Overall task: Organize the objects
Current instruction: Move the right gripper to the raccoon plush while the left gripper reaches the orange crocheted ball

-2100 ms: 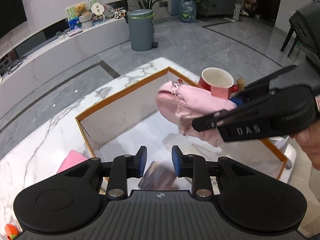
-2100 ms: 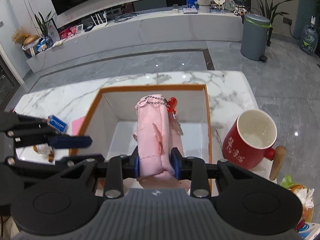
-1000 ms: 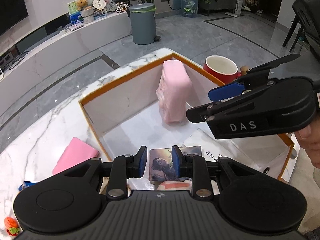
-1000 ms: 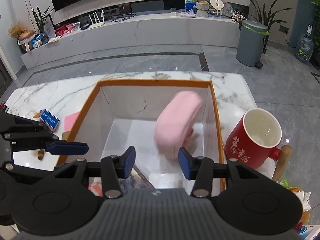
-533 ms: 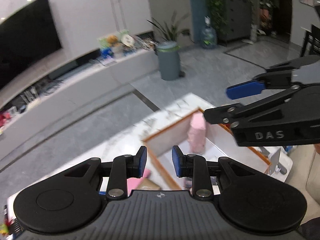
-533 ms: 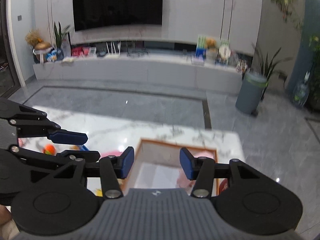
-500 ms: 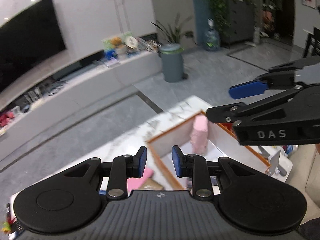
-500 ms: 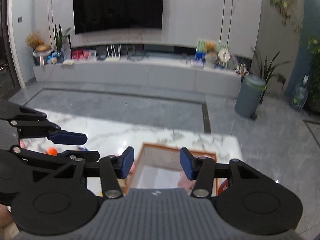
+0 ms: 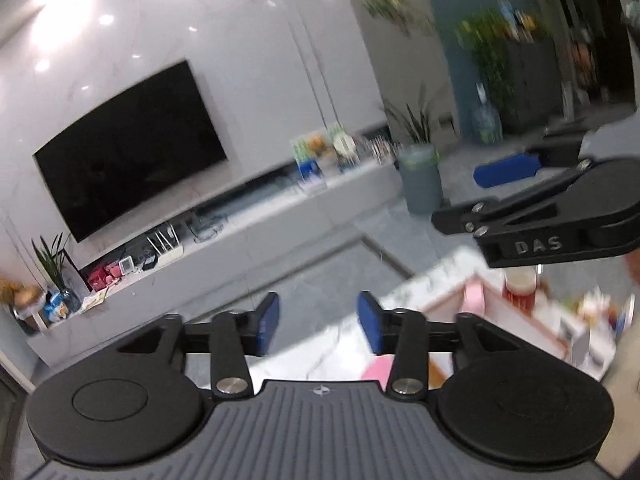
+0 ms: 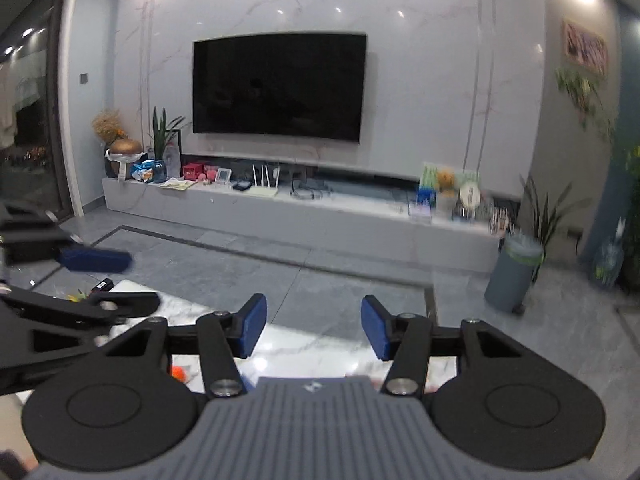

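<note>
Both grippers are raised high over the marble table [image 9: 420, 280]. My left gripper [image 9: 318, 330] has its jaws opening, with nothing between them. My right gripper [image 10: 314, 332] is opening too and is empty; it also shows from the side in the left wrist view, right gripper [image 9: 492, 196]. Low at the right of the left wrist view lies the orange-rimmed white box [image 9: 516, 316], blurred, with the pink pouch [image 9: 474, 295] standing inside. The red mug [image 9: 520, 286] sits just beyond the box. A flat pink item [image 9: 378, 370] lies on the table beside the box.
A dark TV [image 10: 280, 84] hangs on the marble wall above a long low cabinet [image 10: 300, 208] with small items. A grey bin [image 10: 514, 274] stands on the tiled floor to the right. Small orange toys [image 10: 180, 372] lie on the table edge.
Both grippers have risen well above the box and tilted up toward the room. The left jaws have spread apart and the right jaws have widened. The pink pouch stays in the box.
</note>
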A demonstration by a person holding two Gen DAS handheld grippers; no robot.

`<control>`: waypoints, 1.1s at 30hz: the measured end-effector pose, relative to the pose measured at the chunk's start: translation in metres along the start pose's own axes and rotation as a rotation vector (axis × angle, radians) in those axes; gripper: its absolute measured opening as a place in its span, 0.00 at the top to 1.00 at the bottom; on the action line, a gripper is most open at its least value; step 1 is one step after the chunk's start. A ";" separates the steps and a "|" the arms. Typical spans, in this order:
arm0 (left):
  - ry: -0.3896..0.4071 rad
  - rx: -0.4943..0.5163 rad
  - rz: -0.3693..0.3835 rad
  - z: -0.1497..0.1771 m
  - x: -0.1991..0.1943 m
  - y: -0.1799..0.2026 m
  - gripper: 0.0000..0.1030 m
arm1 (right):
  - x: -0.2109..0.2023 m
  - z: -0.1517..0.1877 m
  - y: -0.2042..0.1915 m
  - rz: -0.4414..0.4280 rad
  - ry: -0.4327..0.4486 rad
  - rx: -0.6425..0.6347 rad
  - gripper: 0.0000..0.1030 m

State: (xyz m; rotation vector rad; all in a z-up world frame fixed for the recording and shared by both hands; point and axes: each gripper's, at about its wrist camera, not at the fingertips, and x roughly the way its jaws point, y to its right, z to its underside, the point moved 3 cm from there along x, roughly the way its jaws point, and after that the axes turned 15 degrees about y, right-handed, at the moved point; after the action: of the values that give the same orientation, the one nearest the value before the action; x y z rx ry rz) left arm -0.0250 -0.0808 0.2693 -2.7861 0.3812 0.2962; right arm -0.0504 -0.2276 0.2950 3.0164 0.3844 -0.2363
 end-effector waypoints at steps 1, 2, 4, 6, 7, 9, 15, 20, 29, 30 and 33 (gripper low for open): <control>0.002 -0.041 -0.001 0.002 -0.001 -0.006 0.45 | 0.004 -0.008 -0.004 0.000 0.017 -0.004 0.41; -0.008 -0.069 -0.001 0.005 0.004 -0.014 0.45 | 0.007 -0.013 -0.007 -0.006 0.025 0.005 0.40; -0.043 -0.053 -0.003 0.021 0.017 -0.024 0.45 | 0.021 -0.016 -0.015 -0.020 0.014 0.033 0.40; -0.071 -0.031 0.000 0.041 0.032 -0.029 0.45 | 0.036 -0.009 -0.026 -0.027 -0.003 0.044 0.40; -0.081 -0.048 0.002 0.053 0.038 -0.036 0.45 | 0.042 -0.003 -0.032 -0.031 -0.009 0.046 0.40; -0.108 -0.105 0.009 0.081 0.053 -0.049 0.45 | 0.059 0.017 -0.045 -0.043 -0.031 0.056 0.40; -0.189 -0.155 0.020 0.159 0.106 -0.080 0.35 | 0.126 0.082 -0.079 -0.091 -0.154 0.009 0.40; -0.248 -0.234 0.016 0.244 0.136 -0.117 0.31 | 0.190 0.144 -0.104 -0.129 -0.263 0.018 0.40; -0.333 -0.259 -0.079 0.353 0.168 -0.151 0.20 | 0.265 0.254 -0.131 -0.161 -0.394 0.059 0.39; -0.354 -0.271 -0.069 0.362 0.174 -0.152 0.20 | 0.271 0.264 -0.132 -0.177 -0.412 0.051 0.38; -0.395 -0.247 -0.066 0.375 0.184 -0.147 0.20 | 0.284 0.291 -0.136 -0.161 -0.426 0.045 0.33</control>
State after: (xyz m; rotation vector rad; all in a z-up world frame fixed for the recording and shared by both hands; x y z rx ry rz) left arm 0.1315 0.1362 -0.0835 -2.8707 0.1650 0.9138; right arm 0.1448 -0.0600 -0.0480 2.8651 0.5813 -0.8888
